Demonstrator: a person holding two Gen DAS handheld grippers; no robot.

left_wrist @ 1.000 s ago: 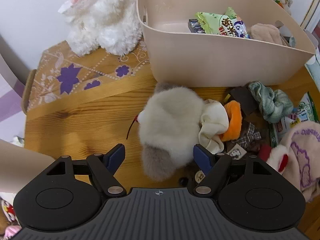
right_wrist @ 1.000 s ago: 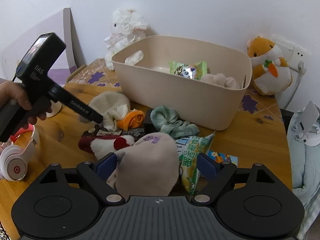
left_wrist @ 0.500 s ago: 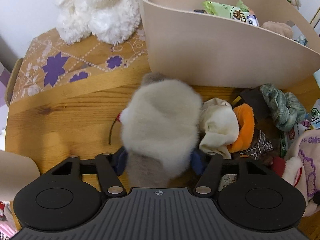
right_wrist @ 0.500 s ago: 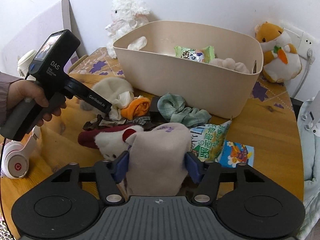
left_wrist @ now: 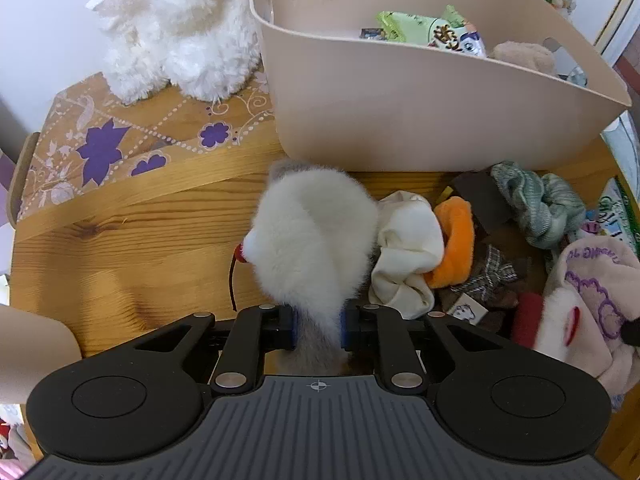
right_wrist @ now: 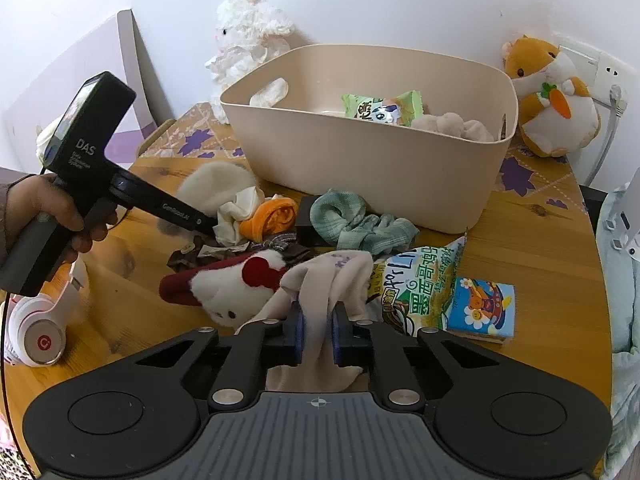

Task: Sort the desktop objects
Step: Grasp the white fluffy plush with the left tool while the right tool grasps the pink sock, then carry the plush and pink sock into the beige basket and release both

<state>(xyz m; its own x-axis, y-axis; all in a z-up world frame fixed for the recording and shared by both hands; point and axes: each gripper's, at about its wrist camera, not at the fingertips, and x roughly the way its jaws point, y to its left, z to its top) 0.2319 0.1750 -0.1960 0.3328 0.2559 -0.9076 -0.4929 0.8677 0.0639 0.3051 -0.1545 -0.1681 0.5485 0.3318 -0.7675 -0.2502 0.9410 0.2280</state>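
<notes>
My left gripper (left_wrist: 318,330): its jaws have just been closing, and now the blue pads squeeze the thin grey end of a fluffy white plush toy (left_wrist: 312,240).
Fluffy white plush toy: soft, round and furry, with a small red dot and a dark string on its left side. It lies on the tabletop (left_wrist: 120,248), just in front of the bin.
My right gripper (right_wrist: 318,334): its jaws have just been closing too. They are clamped tight on a cream sock (right_wrist: 332,280), and the cloth is bunched up between the pads.
Cream sock: soft knit with purple writing. It sits at the near edge of the pile, touching a red and white plush sock (right_wrist: 236,284).
Bin (right_wrist: 360,160): smooth beige plastic, oval, with a cut-out handle. It stands at the back of the tabletop. Inside are 1 shiny green snack bag (right_wrist: 382,108) and a lumpy beige soft thing (right_wrist: 452,128).
Pile in front of the bin: a wrinkled white cloth (left_wrist: 404,248), a fuzzy orange piece (left_wrist: 454,240), a ribbed green sock (right_wrist: 356,222) and a bit of plaid bow (left_wrist: 490,276).
Beside the pile: 1 crinkly green snack bag (right_wrist: 420,280) and 1 flat blue packet with a cartoon (right_wrist: 478,306).
Tabletop: shiny wood with grain lines and a purple flower pattern at the back.
Other soft toys: a curly white lamb (right_wrist: 248,36) behind the bin and an orange hamster with a carrot (right_wrist: 552,96) to its right.
Headphones (right_wrist: 38,336): white, smooth and round, with a red dot, at the left edge.
Hand (right_wrist: 48,216): it holds the black handle of the left gripper.
</notes>
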